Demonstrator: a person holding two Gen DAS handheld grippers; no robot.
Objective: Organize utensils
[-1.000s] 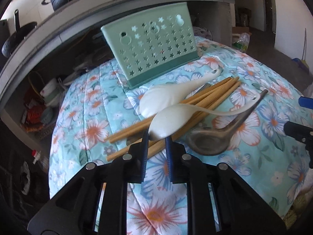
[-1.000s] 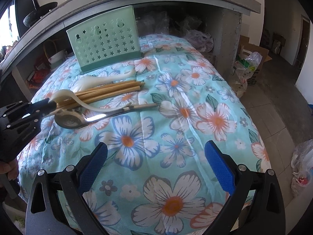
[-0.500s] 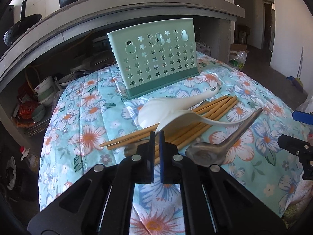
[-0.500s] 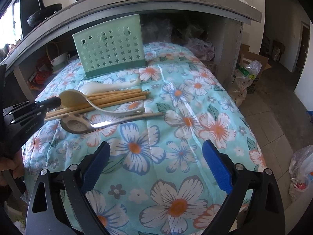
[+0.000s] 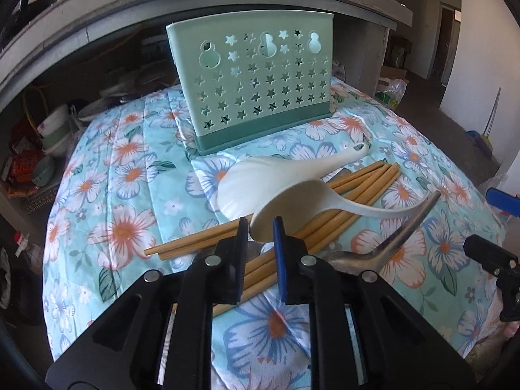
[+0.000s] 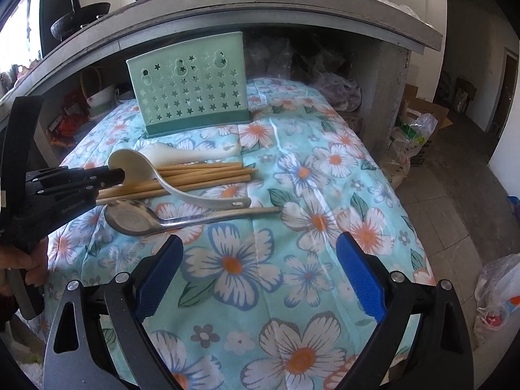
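The left gripper [image 5: 258,227] pinches the bowl rim of a white plastic ladle [image 5: 292,200] lifted above the bamboo chopsticks [image 5: 351,195]. The right gripper [image 6: 260,279] hangs wide open, empty. Such an edge grip (thin, curved) could slip and swing before reaching the mint-green perforated plastic holder [image 5: 256,87].

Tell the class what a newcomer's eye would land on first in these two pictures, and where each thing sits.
First, the left gripper pinching the bowl of a white ladle, tilted up off the floral cloth above a row of wooden chopsticks. Behind them stands a mint-green holder with star cut-outs, upright under the grey shelf. The right gripper hangs wide open, near a metal spoon.
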